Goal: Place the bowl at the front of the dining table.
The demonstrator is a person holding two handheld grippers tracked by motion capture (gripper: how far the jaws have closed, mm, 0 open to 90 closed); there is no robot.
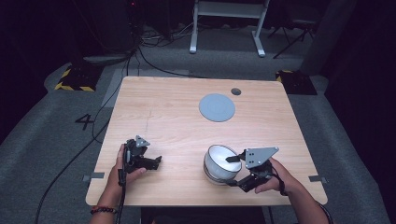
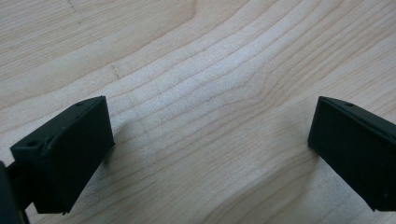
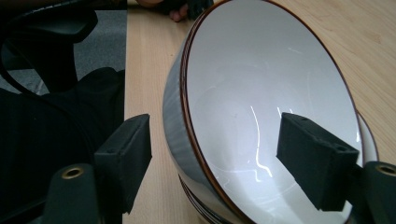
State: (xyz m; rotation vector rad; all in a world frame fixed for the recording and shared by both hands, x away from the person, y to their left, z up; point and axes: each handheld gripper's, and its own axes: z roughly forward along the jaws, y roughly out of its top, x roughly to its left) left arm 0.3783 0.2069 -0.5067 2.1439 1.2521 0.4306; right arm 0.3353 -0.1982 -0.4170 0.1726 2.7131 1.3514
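Note:
A white bowl (image 1: 220,161) with a grey outside and a brown rim sits at the table's front right; it rests on top of a second bowl (image 3: 201,212) of the same kind. My right gripper (image 1: 232,171) is open and straddles the top bowl's (image 3: 252,93) near rim, one jaw inside, the other outside the wall with a small gap, as the right gripper view (image 3: 215,158) shows. My left gripper (image 1: 154,163) lies low over the front left of the table, held in a hand. It is open (image 2: 210,149) with only bare wood between its jaws.
A flat grey round plate (image 1: 216,107) lies at the back middle of the wooden table (image 1: 168,116), with a small dark disc (image 1: 236,91) beyond it. Cables run over the grey floor at the left. A white stand's legs (image 1: 224,28) rise behind the table.

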